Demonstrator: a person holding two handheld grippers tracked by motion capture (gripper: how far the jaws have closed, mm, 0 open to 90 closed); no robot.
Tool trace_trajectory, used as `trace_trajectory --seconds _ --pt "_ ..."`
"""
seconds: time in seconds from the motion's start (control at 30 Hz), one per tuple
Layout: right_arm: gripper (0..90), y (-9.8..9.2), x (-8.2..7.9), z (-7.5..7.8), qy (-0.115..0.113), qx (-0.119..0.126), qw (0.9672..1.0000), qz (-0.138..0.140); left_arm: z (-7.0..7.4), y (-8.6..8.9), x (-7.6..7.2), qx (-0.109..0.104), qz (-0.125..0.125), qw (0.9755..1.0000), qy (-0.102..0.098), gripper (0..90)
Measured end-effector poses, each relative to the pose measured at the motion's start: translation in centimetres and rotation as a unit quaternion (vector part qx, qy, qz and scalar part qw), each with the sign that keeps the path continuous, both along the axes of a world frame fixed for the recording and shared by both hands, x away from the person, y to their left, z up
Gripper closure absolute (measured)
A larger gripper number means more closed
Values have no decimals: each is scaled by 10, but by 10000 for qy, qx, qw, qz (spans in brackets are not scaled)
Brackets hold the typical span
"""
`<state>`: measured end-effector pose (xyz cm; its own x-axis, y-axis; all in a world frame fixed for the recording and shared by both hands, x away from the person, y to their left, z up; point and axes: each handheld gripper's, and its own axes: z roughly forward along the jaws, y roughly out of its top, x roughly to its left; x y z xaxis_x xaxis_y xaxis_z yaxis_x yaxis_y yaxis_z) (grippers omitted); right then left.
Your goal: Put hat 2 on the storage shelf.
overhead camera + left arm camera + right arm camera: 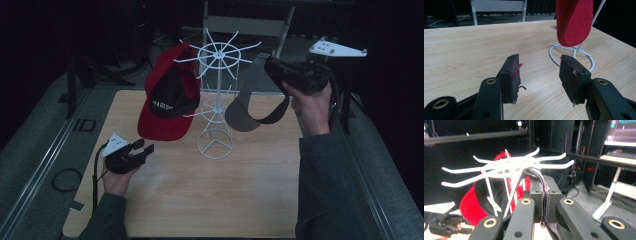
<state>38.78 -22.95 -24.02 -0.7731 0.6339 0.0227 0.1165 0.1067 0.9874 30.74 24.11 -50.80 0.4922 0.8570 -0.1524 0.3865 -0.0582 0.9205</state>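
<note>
right claw (272, 67) is clamped on the grey visor's (250, 112) strap up by the rack's (216, 52) top hooks, so i'd keep the strap loop spread and ease it over one prong tip before releasing, left claw (142, 150) idling open near the table (210, 195).

Right gripper (272, 67) clamps grey visor (250, 112) beside white rack (216, 90).

The cap (170, 95) hangs left of the rack (216, 80), the visor (252, 107) right.
</note>
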Motion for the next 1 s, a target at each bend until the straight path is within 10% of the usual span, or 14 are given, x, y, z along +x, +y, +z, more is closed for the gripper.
trace_trajectory --seconds 0.27,0.53,1.0 --pt "865 10 8 -15 207 -150 9997 47 0 1 0 -15 6 10000 -4 512" --pt "577 5 8 -21 264 -235 9993 -131 0 0 0 -1 13 10000 3 501" --pt "338 -10 0 -31 -2 -234 9976 -646 -1 1 0 40 9 10000 29 493"
